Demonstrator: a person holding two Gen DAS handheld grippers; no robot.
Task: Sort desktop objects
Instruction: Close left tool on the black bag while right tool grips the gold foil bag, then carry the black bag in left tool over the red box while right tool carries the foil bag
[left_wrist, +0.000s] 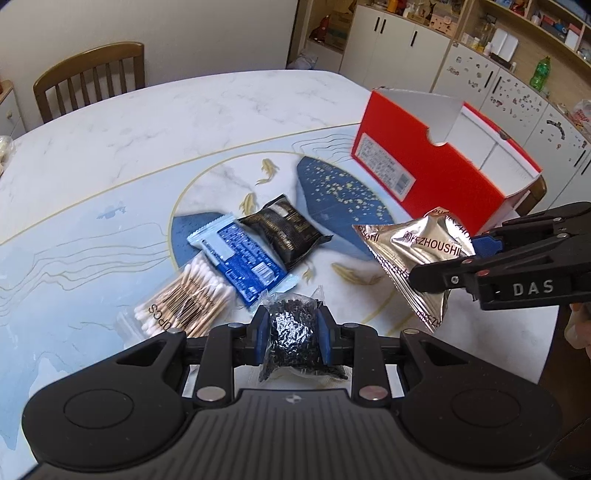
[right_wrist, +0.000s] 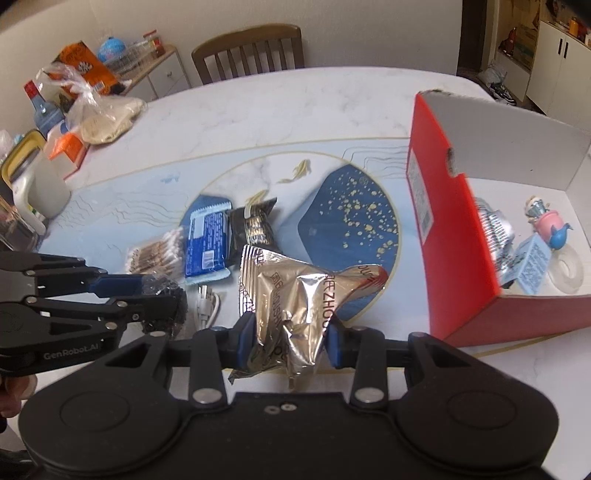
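Observation:
My left gripper (left_wrist: 292, 336) is shut on a clear bag of small black bits (left_wrist: 291, 332), also seen as the black bag (right_wrist: 166, 295) in the right wrist view. My right gripper (right_wrist: 290, 339) is shut on a crinkled silver foil packet (right_wrist: 291, 299), lifted above the table; the foil packet (left_wrist: 413, 254) hangs left of the red box (left_wrist: 436, 173). On the table lie a cotton swab pack (left_wrist: 184, 299), a blue wrapper (left_wrist: 243, 258) and a black snack packet (left_wrist: 284, 229). A white cable (right_wrist: 207, 306) lies below the blue wrapper (right_wrist: 207, 240).
The open red box (right_wrist: 454, 236) holds a small figurine (right_wrist: 546, 221), a tape roll (right_wrist: 565, 269), a blue card and a silvery item. Bags, a bottle and a mug (right_wrist: 40, 184) crowd the table's far left. A wooden chair (right_wrist: 251, 48) stands behind the table.

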